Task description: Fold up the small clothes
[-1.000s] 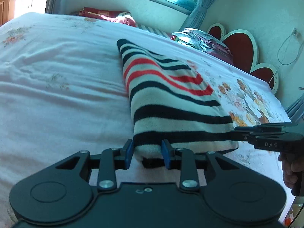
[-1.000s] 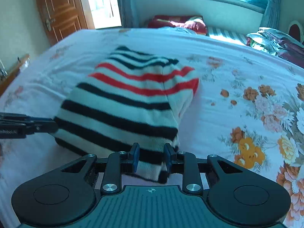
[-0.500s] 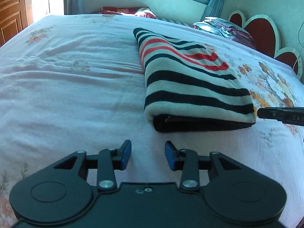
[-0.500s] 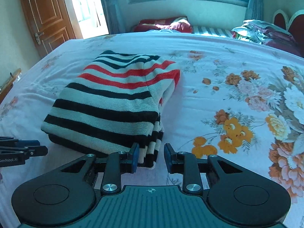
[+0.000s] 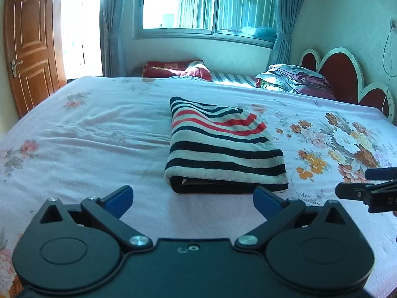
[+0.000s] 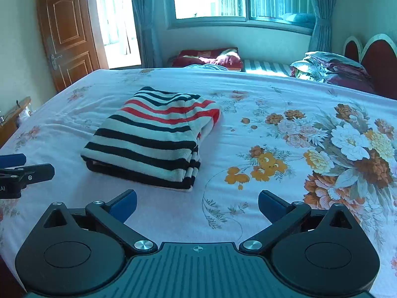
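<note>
A folded striped sweater [image 5: 223, 149] is lying on the floral bedsheet [image 5: 86, 136] (black, white and red bands facing up), near the middle of the bed. The left gripper [image 5: 193, 198] is hovering just short of its near edge, jaws spread wide and holding nothing. The right gripper [image 6: 197, 202] is hanging beside it, equally wide and empty.
</note>
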